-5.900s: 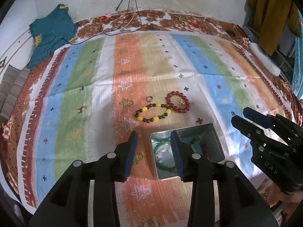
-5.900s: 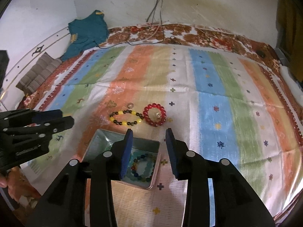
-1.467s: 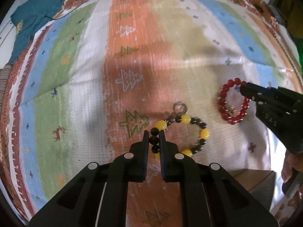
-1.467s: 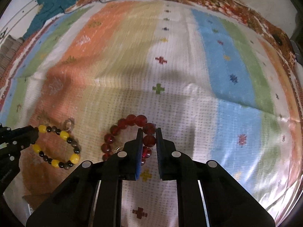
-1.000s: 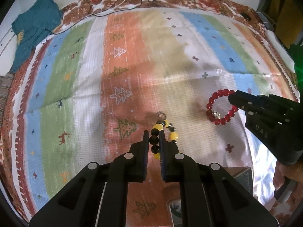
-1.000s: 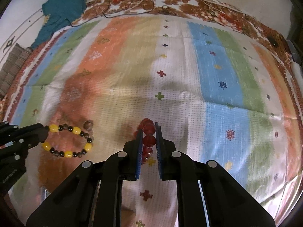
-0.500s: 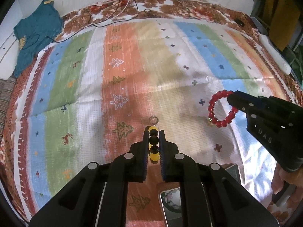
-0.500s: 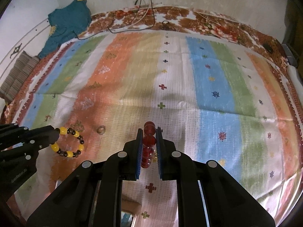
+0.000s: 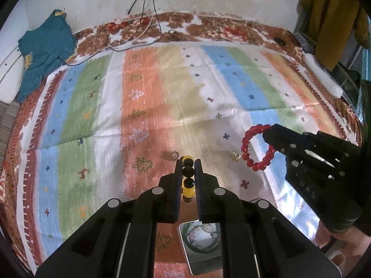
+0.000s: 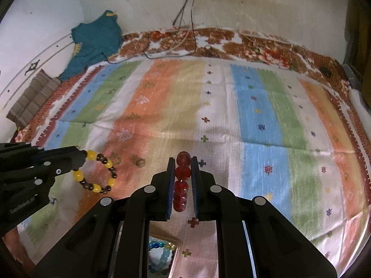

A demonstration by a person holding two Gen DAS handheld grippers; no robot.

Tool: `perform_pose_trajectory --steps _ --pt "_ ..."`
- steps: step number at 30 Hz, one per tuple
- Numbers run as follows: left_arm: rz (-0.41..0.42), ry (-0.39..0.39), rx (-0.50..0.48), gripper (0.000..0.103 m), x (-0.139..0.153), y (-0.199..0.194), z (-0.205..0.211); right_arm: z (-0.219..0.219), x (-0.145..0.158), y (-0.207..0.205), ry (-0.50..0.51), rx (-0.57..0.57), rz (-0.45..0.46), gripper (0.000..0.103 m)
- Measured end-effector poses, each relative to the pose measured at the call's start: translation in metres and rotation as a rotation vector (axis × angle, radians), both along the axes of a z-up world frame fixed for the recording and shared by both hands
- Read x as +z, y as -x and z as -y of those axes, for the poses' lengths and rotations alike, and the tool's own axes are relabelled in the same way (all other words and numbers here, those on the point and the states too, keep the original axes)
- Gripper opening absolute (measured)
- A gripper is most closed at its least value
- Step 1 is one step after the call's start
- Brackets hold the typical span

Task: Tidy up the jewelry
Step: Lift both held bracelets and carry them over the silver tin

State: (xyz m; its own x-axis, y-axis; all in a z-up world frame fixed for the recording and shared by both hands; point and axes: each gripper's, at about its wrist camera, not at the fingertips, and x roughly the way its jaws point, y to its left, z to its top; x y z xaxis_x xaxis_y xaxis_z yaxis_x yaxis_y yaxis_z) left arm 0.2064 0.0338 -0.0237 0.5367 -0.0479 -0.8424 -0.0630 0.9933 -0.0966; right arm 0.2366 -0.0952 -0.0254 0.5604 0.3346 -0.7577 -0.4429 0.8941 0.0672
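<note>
Striped cloth (image 9: 162,97) covers the bed; a teal garment (image 9: 44,53) and cables (image 9: 143,11) lie at its far edge. Small ring (image 9: 172,155) rests on the cloth. Left gripper (image 9: 188,173) pinches the yellow-black bracelet (image 10: 97,173); right gripper (image 10: 183,173), lettering unreadable, pinches the red bracelet (image 9: 257,148). Both hang above the metal tin (image 9: 201,250).

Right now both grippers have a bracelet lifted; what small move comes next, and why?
Probably bring the left gripper, shut on the yellow-and-black bracelet, back over the open tin below it. The right gripper grips the red bracelet clear of the blanket; a small ring remains there.
</note>
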Motion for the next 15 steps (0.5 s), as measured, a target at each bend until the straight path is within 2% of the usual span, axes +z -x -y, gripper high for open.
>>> perform_pose_trajectory --steps 7,10,15 --pt "0.038 0.011 -0.017 0.01 0.012 0.016 0.006 0.003 0.013 0.014 -0.016 0.0 0.03 0.014" --pt "0.062 -0.02 -0.022 0.01 0.018 0.023 0.011 0.005 0.015 0.021 -0.019 0.008 0.038 0.014" --pt "0.074 -0.011 -0.029 0.01 0.022 0.031 0.014 0.008 0.02 0.032 -0.028 0.017 0.051 0.014"
